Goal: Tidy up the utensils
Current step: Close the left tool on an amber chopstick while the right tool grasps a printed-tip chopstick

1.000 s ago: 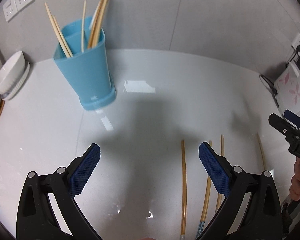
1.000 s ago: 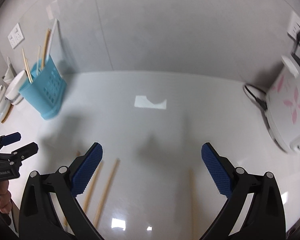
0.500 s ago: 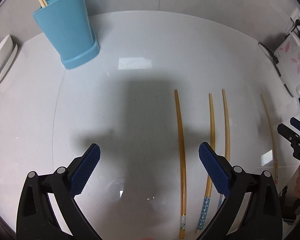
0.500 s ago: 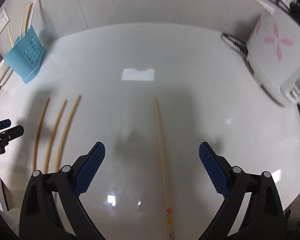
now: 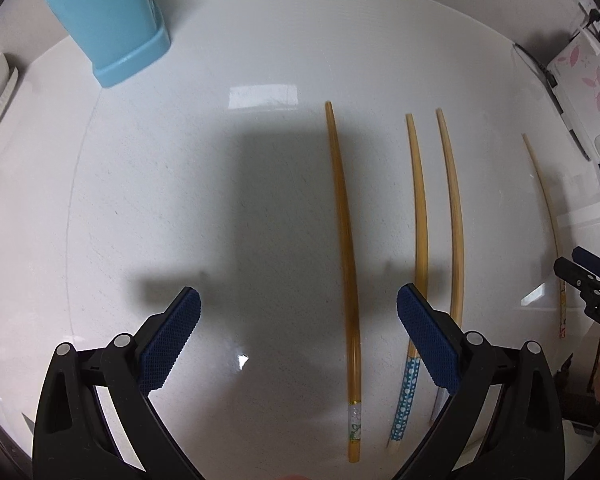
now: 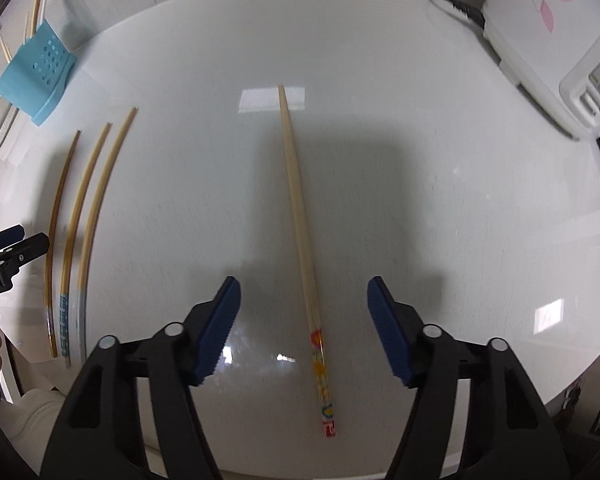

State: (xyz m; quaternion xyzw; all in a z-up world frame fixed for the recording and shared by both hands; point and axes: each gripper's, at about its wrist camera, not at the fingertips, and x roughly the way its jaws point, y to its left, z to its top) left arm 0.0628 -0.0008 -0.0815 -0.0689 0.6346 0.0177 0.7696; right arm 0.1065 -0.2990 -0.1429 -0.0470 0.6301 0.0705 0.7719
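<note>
On the glossy white counter (image 5: 140,208): slim wooden chopsticks (image 5: 346,240) lie parallel. Ribbed blue plastic holder (image 5: 108,20) far left. Left gripper (image 5: 298,334) wide apart, empty; right gripper (image 6: 304,330) likewise.

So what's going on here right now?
A person is sorting chopsticks on a white table with a tool in each hand. Both tools are open and empty. The left tool hangs over the amber chopstick, with two more to its right. The right tool straddles the pale chopstick with the colourful end. The blue holder at the back left already has some chopsticks in it.
</note>
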